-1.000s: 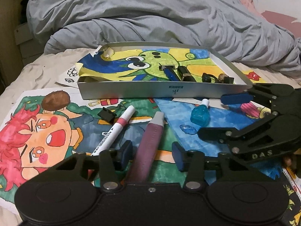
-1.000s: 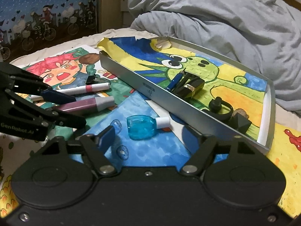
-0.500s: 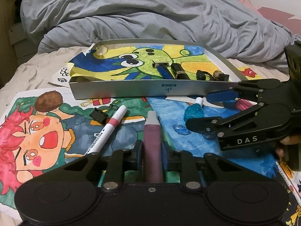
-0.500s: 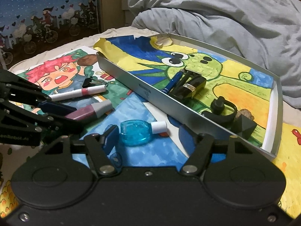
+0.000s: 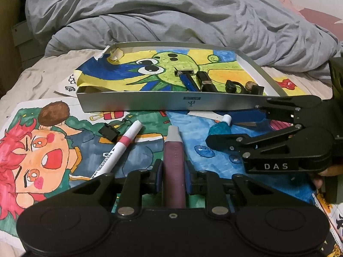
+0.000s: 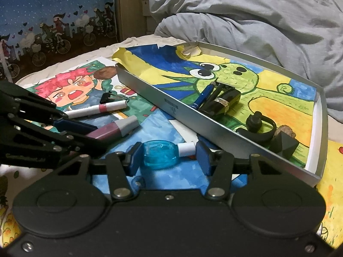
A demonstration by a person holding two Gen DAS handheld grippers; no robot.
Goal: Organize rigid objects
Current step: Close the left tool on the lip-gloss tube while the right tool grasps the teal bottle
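Purple tube [image 5: 173, 162] flat on drawings [image 5: 64, 150], near end pinched between left gripper [image 5: 172, 180] pads, closed onto it a moment ago. Beside it, white marker [image 5: 120, 150] and black clip [image 5: 109, 131]. Blue bottle [image 6: 159, 154] lying sideways between right gripper [image 6: 167, 157] pads, just closing in; contact hard to judge, cap end just beside one pad. Silver tray [image 6: 171, 111] close behind, front wall just beyond bottle; bare paper in its middle and far corner. Grey duvet [image 5: 171, 17] bunched against tray's far edge.
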